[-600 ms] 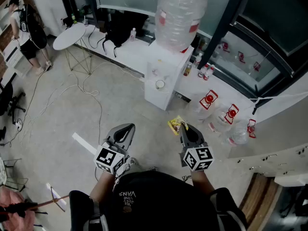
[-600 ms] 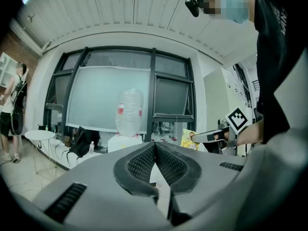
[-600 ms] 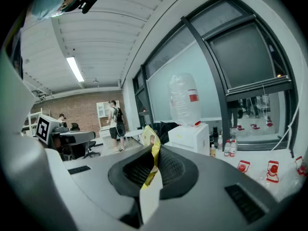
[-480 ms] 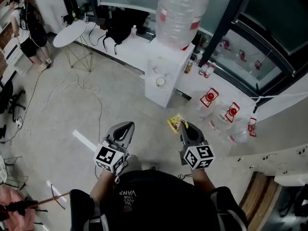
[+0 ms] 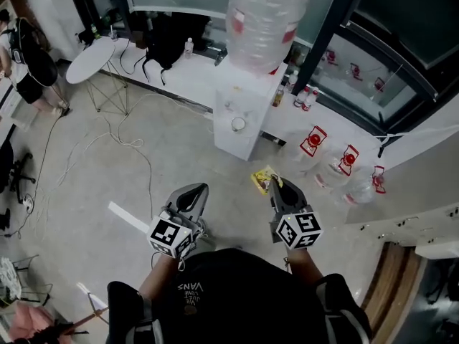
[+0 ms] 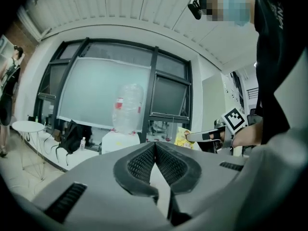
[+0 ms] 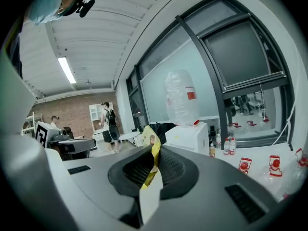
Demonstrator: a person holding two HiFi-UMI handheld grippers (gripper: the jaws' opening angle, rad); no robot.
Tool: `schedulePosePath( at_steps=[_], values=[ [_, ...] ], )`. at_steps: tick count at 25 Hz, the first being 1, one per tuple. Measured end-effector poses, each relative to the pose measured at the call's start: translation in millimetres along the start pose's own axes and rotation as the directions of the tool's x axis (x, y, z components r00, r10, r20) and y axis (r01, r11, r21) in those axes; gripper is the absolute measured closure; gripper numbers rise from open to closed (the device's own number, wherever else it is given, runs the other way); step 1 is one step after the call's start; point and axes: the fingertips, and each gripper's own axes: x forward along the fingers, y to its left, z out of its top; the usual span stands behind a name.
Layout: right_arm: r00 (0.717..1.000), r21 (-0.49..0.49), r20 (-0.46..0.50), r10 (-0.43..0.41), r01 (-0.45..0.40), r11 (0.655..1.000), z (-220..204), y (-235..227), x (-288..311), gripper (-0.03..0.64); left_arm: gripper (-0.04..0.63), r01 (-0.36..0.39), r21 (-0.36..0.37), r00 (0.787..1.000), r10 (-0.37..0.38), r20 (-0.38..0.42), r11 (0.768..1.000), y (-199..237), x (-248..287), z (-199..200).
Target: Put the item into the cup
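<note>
My right gripper is shut on a small yellow packet, which sticks out past its tips; in the right gripper view the packet stands upright between the pads. My left gripper is shut with nothing in it, its pads meeting at the tips. Both are held at waist height above the floor. Ahead stands a white water dispenser with a small round white cup on its front ledge. The grippers are well short of it.
A large clear bottle tops the dispenser. Cables trail over the concrete floor at left, near a round white table. Small bottles and red-labelled bags lie along the window ledge at right. A person stands far left.
The head view has shifted slightly, so the room sits a little further left. Both grippers keep the same pose, and the packet stays in the right one.
</note>
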Motion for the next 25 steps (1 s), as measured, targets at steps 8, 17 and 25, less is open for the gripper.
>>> schedulePosePath(
  at_steps=[8,17,25],
  values=[
    [0.994,0.033,0.031,-0.107,0.106,0.994,7,26,70,0.565,0.577,0.130,0.023,0.991,-0.129,-0.038,0.991,85,17,8],
    [0.974,0.087,0.016,-0.225,0.222,0.971,1,39,124,0.565,0.577,0.217,0.020,0.971,-0.213,-0.112,0.976,167,34,0],
    [0.971,0.083,-0.010,-0.239,0.239,0.968,6,1,159,0.565,0.577,0.235,-0.005,0.964,-0.234,-0.126,0.972,182,86,-6]
  ],
)
